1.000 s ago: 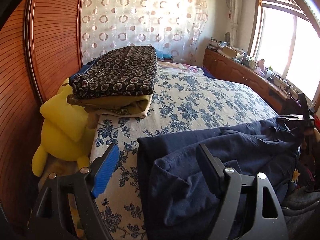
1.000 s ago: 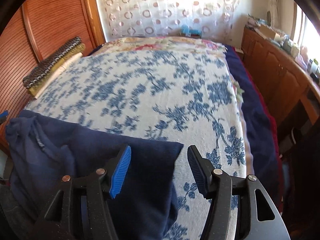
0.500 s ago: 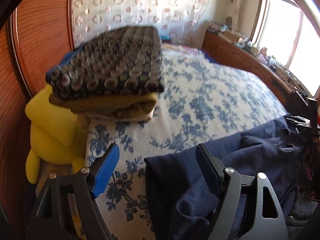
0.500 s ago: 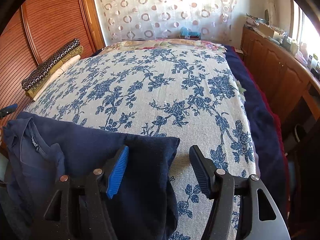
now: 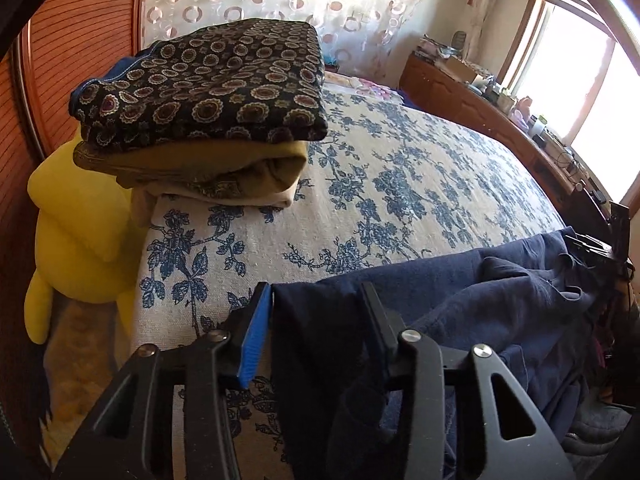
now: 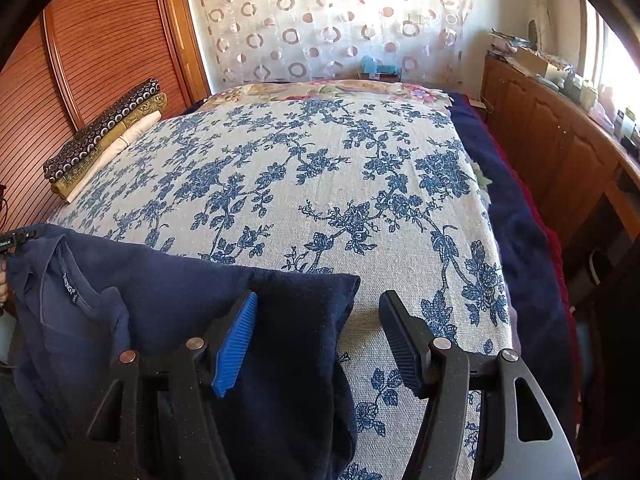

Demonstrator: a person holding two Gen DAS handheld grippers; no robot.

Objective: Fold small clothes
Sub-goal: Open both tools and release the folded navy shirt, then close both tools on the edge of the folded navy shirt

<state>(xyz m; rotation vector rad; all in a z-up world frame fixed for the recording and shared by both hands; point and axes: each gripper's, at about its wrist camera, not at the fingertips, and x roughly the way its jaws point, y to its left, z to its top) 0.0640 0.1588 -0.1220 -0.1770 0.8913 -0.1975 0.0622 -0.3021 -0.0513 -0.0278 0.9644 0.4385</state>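
A navy blue garment [image 5: 480, 304] lies along the near edge of the bed, its collar and label showing in the right wrist view [image 6: 80, 292]. My left gripper [image 5: 316, 320] is open, its jaws partly closed around the garment's left corner, the blue pad [image 5: 256, 328] at the cloth's edge. My right gripper [image 6: 316, 332] is open over the garment's right corner [image 6: 312, 300], the cloth lying between its fingers.
The bed has a blue floral cover [image 6: 320, 184]. A stack of folded clothes [image 5: 208, 92] sits at its left edge, also in the right wrist view [image 6: 104, 136]. A yellow plush toy [image 5: 80, 216] sits beside the bed. A wooden cabinet [image 6: 560, 148] runs along the right.
My left gripper moved forward and right onto the garment's corner, and its jaws narrowed. My right gripper shifted slightly; its jaws stayed wide.
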